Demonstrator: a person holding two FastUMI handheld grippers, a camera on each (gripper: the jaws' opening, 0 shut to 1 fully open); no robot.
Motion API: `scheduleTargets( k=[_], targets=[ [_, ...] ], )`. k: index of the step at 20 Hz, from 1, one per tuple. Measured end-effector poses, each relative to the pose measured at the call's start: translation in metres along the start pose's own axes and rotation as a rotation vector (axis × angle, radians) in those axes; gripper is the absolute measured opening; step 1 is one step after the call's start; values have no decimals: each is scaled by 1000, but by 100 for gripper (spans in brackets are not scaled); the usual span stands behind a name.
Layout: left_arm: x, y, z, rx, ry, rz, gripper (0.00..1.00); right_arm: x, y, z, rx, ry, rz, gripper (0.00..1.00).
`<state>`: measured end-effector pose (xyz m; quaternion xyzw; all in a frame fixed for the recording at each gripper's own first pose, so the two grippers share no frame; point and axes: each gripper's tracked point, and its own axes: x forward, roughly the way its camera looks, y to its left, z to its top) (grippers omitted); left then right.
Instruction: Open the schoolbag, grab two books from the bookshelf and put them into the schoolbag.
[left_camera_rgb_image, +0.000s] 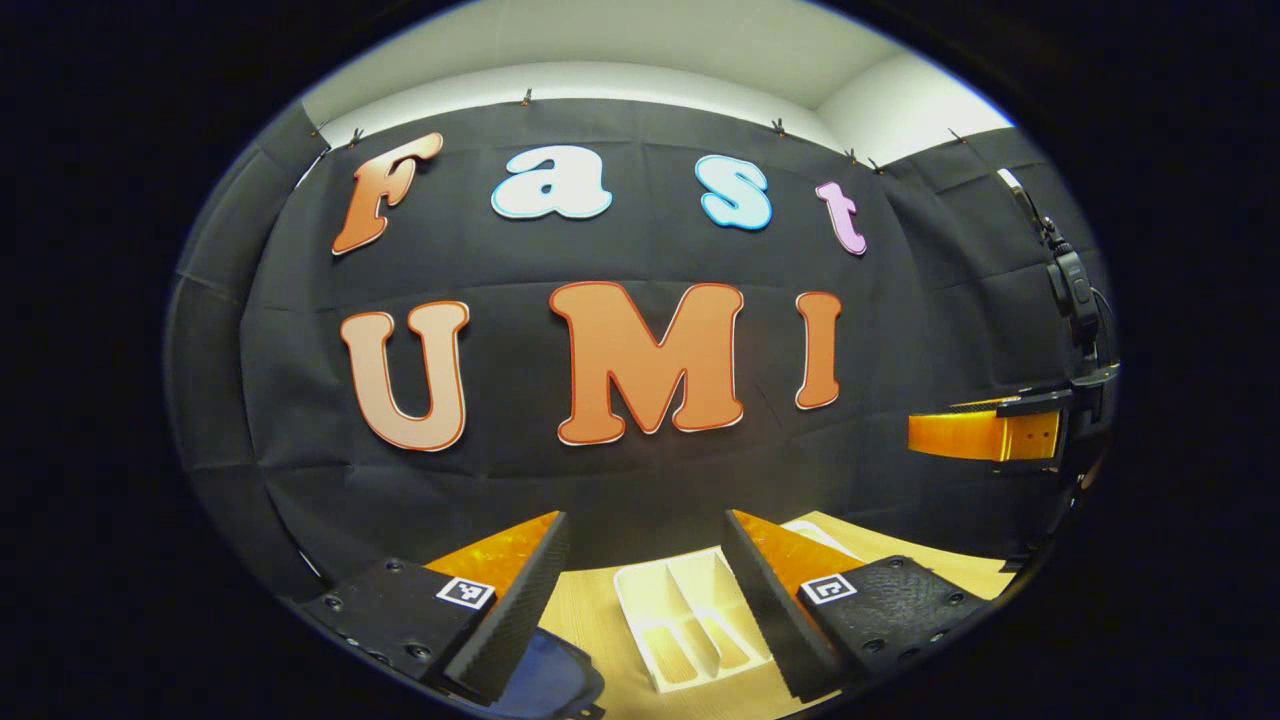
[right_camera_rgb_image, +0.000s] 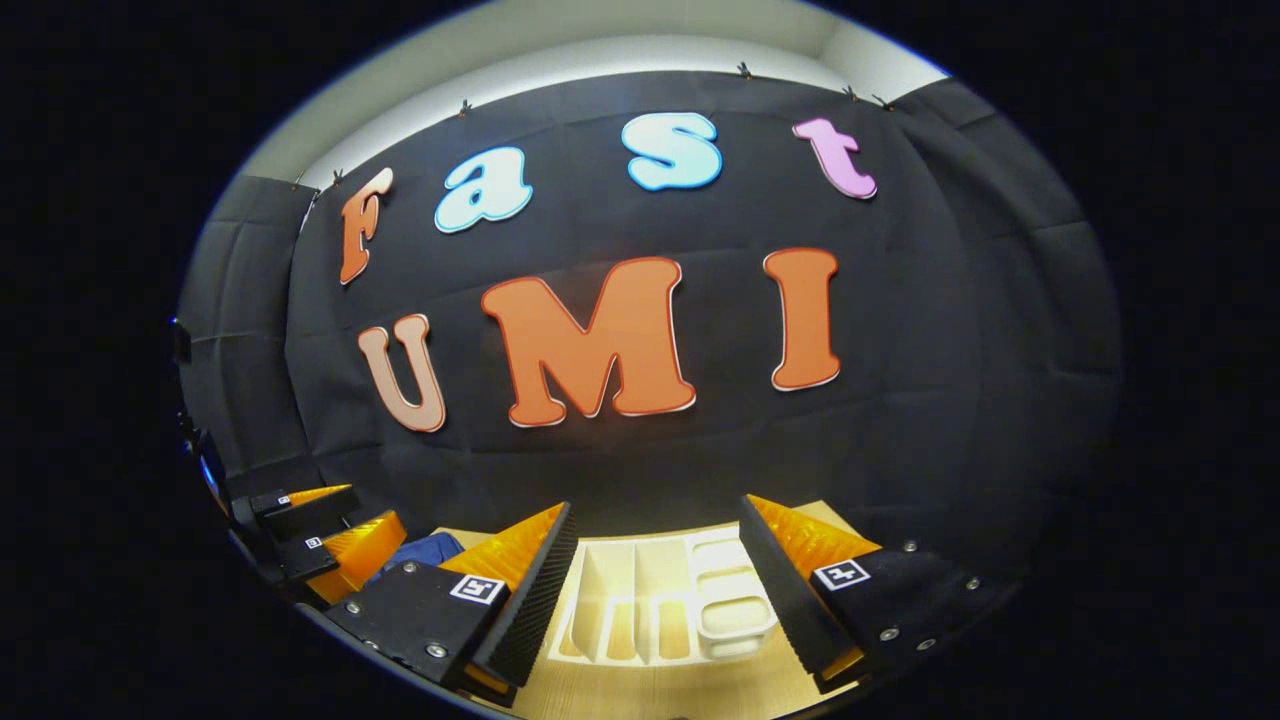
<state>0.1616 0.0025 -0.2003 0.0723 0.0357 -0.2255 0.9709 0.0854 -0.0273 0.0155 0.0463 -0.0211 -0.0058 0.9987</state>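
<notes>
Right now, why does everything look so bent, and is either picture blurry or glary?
Left gripper view: the fisheye lens bows the cloth wall, focus stays sharp, and the white divided tray looks bright but not glary. Right gripper view: same bowing, the tray is evenly lit, and the edges darken where the other tool sits.

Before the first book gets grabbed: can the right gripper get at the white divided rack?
Probably yes. The right gripper is open, and the white rack lies on the wooden table straight ahead between its jaws, with nothing in between.

Left gripper (left_camera_rgb_image: 645, 590) and right gripper (right_camera_rgb_image: 655, 580) — both wide-jawed, raised.
</notes>
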Motion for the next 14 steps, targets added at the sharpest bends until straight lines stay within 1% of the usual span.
scheduleTargets(
  k=[1, 2, 4, 5, 6, 7, 8, 11, 14],
  targets=[
    [0, -1, 3, -1, 1, 7, 100, 3, 1, -7, 2, 17, -2, 96],
    [0, -1, 4, -8, 7, 14, 95, 3, 0, -10, 9, 28, -5, 96],
    [-1, 0, 5, -43, 4, 36, 95, 4, 0, -13, 17, 42, -10, 97],
    [0, 0, 2, -60, -2, 46, 100, 7, -1, -12, 11, 52, -8, 100],
    [-1, -1, 0, -71, -1, 51, 95, 7, 0, -11, 2, 60, -5, 96],
    [0, -4, -2, -74, 0, 51, 95, 8, 0, -11, -7, 71, -2, 96],
    [2, -8, -2, -71, 6, 50, 100, 8, 1, -11, -13, 77, 3, 96],
    [6, -20, -2, -70, 4, 32, 100, 10, 0, -10, -11, 80, 9, 96],
    [5, -20, -2, -69, 7, 27, 100, 12, -1, -11, -12, 86, 12, 96]
  ],
)
